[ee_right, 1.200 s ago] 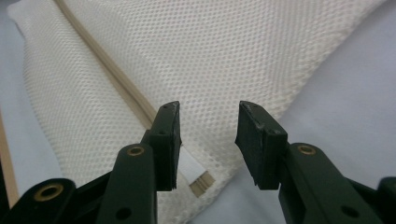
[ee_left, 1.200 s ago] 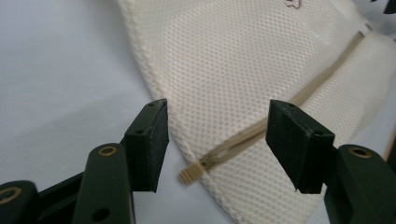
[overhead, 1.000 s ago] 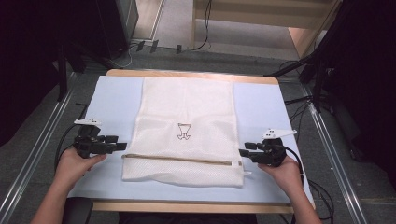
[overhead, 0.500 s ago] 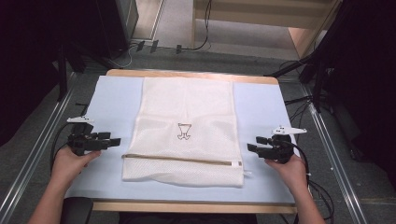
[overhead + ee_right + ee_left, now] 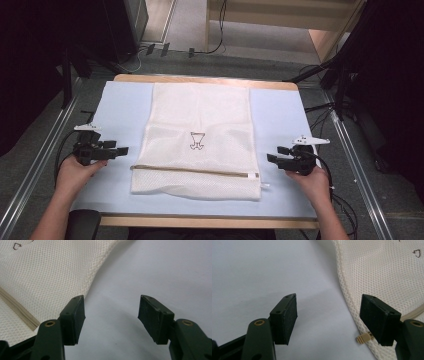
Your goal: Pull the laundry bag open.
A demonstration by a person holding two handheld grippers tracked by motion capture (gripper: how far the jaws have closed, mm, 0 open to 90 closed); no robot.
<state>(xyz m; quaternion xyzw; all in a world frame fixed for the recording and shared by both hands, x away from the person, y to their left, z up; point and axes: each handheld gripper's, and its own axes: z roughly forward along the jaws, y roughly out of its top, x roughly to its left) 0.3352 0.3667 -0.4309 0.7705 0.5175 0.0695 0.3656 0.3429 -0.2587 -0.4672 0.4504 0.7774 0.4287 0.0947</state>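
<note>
Left fingers point(image 5: 121, 150): spread, just been opening, nothing between them; the mesh laundry bag point(image 5: 200, 135) lies just beyond their tips.
Bag: flat on the blue mat point(image 5: 120, 110) between both pairs of fingers, zipper point(image 5: 192, 170) shut.
Right fingers point(image 5: 274, 154): likewise spread, just been opening, empty.
Advice: pinch both side edges level, together.
Bench point(image 5: 200, 220): carries all.

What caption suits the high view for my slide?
White mesh laundry bag lies flat on the blue mat, open left gripper and right gripper flanking it.
</note>
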